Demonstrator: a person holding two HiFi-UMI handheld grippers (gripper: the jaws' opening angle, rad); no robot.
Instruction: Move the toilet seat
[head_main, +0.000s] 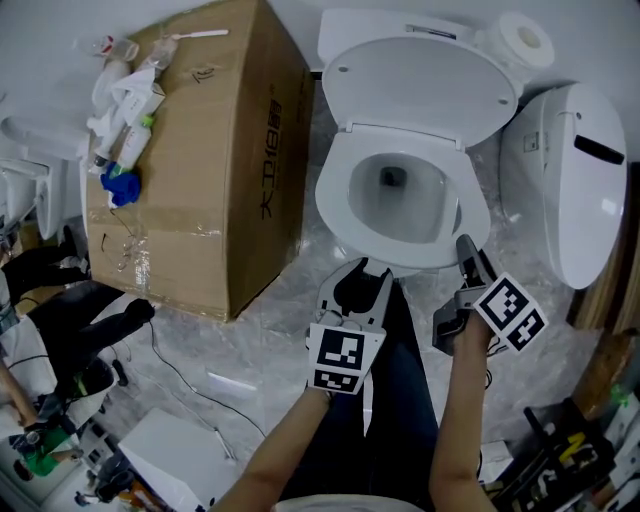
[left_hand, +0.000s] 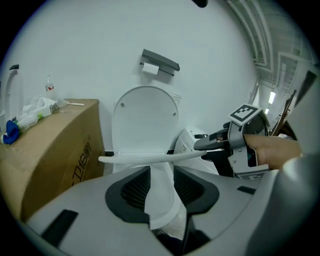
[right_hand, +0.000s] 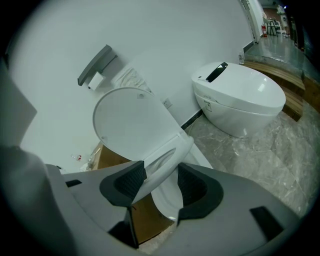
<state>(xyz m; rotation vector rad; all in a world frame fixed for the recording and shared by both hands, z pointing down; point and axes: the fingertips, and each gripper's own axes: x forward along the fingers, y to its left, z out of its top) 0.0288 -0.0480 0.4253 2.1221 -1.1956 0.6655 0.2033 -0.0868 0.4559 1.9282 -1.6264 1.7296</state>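
A white toilet stands with its lid (head_main: 420, 85) up and the toilet seat (head_main: 338, 192) lying low over the bowl. My right gripper (head_main: 466, 248) is at the seat's front right rim. In the right gripper view the seat's rim (right_hand: 167, 157) fills the gap between the pads, so this gripper (right_hand: 161, 182) is shut on it. From the left gripper view the seat (left_hand: 145, 159) is a thin level band whose right end sits in the right gripper (left_hand: 205, 145). My left gripper (head_main: 365, 278) hangs open just in front of the bowl, with nothing held in it (left_hand: 162, 187).
A large cardboard box (head_main: 220, 170) with bottles and tubes on top stands left of the toilet. A second white toilet (head_main: 580, 180) stands to the right. A paper roll (head_main: 525, 40) rests on the cistern. Cables and tools lie on the marble floor at lower left.
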